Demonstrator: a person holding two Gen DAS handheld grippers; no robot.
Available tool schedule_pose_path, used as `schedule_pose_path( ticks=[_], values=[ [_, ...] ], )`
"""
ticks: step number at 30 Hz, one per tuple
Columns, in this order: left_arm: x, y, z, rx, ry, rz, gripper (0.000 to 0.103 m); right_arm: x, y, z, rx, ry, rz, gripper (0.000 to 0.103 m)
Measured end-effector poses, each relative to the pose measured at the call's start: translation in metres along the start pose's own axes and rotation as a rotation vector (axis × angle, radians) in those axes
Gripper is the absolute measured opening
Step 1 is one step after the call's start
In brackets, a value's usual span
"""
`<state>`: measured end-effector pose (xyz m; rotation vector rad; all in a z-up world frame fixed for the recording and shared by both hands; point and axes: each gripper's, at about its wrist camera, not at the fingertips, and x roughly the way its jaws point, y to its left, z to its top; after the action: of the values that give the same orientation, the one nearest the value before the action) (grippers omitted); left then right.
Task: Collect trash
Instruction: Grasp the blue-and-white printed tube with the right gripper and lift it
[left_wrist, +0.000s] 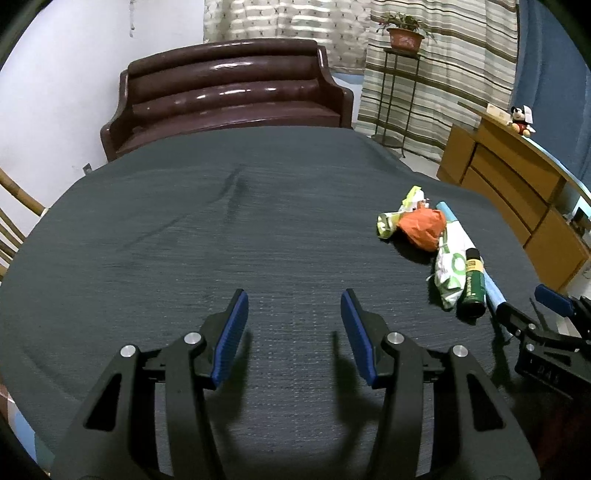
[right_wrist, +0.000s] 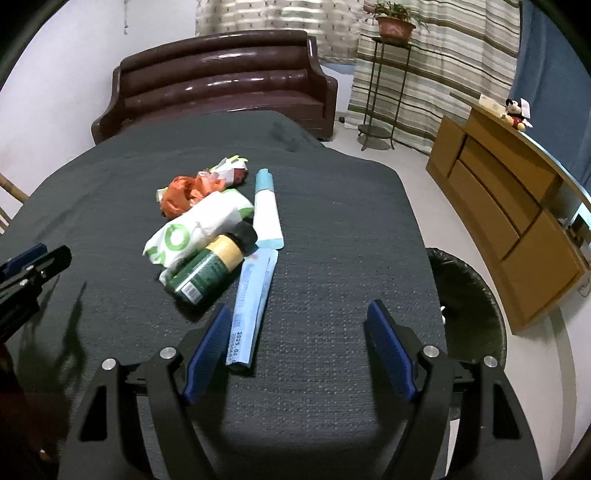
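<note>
Both grippers' fingers (left_wrist: 236, 332) (right_wrist: 388, 350) spread wide, holding nothing.

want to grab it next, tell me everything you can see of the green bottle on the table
The green bottle is a small cylinder lying on its side on the dark table. It has a black cap pointing away from the camera, a yellow band below it, and a dark green label with white print and a barcode near the base. It looks like glossy plastic or glass. It leans against the white bag, with the blue packet alongside. No gripper touches it.
</note>
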<state>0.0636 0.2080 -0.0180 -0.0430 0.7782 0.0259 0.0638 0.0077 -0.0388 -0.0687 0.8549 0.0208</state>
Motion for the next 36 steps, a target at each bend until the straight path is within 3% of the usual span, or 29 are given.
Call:
schedule_pose_path(
  ticks=[2, 4, 9, 14, 36],
  values=[
    [0.001, -0.004, 0.000, 0.004, 0.001, -0.006, 0.051, 0.002, 0.001, 0.002, -0.008, -0.002, 0.007, 0.073],
    [0.002, -0.007, 0.001, 0.007, 0.002, -0.014, 0.051, 0.004, 0.004, 0.006, -0.021, -0.004, 0.016, 0.065],
    [0.003, -0.020, 0.003, 0.025, 0.005, -0.042, 0.051, 0.015, 0.009, 0.011, -0.034, 0.019, 0.058, 0.037],
    [0.005, -0.036, 0.006, 0.050, 0.005, -0.066, 0.051, 0.016, 0.010, 0.013, -0.038, 0.025, 0.102, 0.019],
    [0.024, -0.100, 0.025, 0.164, 0.024, -0.151, 0.052, 0.012, -0.033, 0.021, 0.033, -0.038, 0.127, 0.018]
  ],
)
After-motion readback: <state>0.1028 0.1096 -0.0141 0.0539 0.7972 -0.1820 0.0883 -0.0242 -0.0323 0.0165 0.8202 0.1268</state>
